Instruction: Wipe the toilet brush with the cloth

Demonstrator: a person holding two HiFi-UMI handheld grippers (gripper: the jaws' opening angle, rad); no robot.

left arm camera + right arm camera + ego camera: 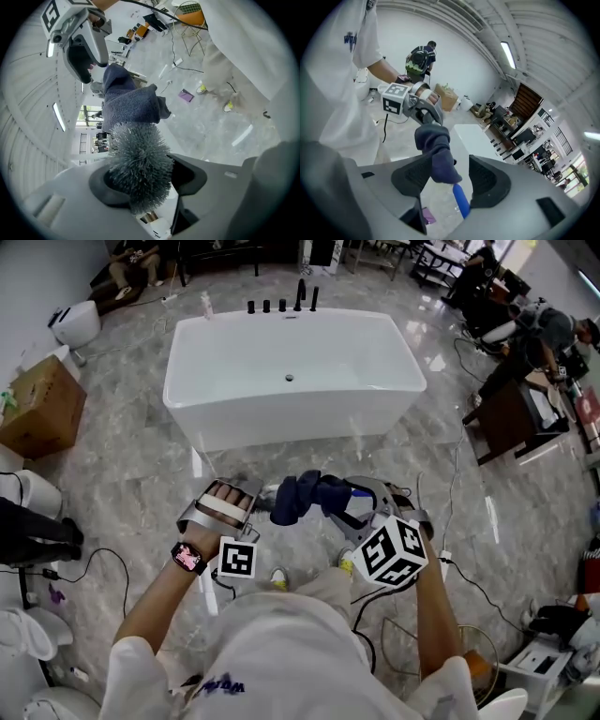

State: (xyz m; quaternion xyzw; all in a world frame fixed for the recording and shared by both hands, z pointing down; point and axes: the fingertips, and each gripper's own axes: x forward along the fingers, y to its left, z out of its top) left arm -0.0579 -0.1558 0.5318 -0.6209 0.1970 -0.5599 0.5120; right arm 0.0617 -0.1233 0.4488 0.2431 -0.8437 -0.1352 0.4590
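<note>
Toilet brush [138, 171] is up in the air betw the 2 grippers, in front of the white bathtub [281, 423], resting on nothing. Left gripper [145, 179] has its jaws closed onto the grey bristle head, w/ bristles squashed against both pads. Dark blue cloth [129, 105] is bunched round the shaft just beyond the head. The blue handle [461, 202] pokes out of the cloth's far end, low betw the right jaws. Right gripper [450, 178] stands wide open: the cloth's end hangs in the gap, close against 1 pad w/ clear space to the other, so nothing is gripped there (the left side alone looks to be carrying the brush).

Handling, as a guess: the brush is light, and its handle is stiff, smooth plastic, prob slippery. The bristles are springy, so a hold on the head will be spongy & may let the brush wobble or twist. A firmer spot would be the neck or bare shaft. The cloth is soft, thick & limp, so it'll sag or slide off if not pinched. It's best taken across the bunched part w/ the shaft inside, then slid along.

Count: 1 brush, 1 cloth, 2 grippers, 1 bathtub
</note>
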